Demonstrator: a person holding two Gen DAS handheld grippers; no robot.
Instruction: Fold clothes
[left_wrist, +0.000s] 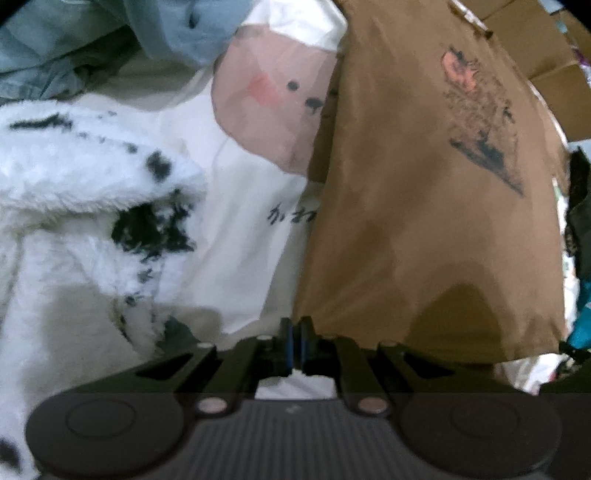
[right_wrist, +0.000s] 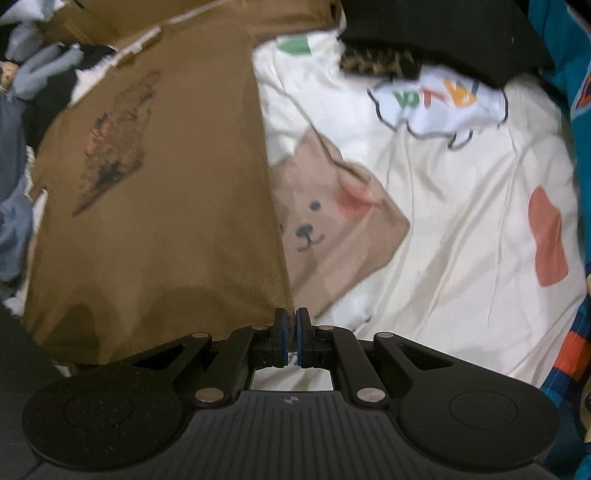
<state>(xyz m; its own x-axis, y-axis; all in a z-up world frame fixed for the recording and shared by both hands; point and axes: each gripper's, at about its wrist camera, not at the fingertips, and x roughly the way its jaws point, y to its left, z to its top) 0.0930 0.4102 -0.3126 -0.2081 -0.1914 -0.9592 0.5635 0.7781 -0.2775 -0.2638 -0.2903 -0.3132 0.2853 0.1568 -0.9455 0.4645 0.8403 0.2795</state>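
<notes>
Above the bear-print sheet (right_wrist: 443, 229), my left gripper (left_wrist: 295, 332) and right gripper (right_wrist: 291, 325) clench the brown shirt's (left_wrist: 424, 221) bottom corners (mid-fold); next, I'd judge, lay it flat.

The brown shirt (left_wrist: 424, 221) hides part of the bear print (left_wrist: 273, 107).

Matt brown cloth shirt (left_wrist: 424, 229); fluffy white fleece (left_wrist: 74, 192); smooth printed sheet (right_wrist: 461, 229).
</notes>
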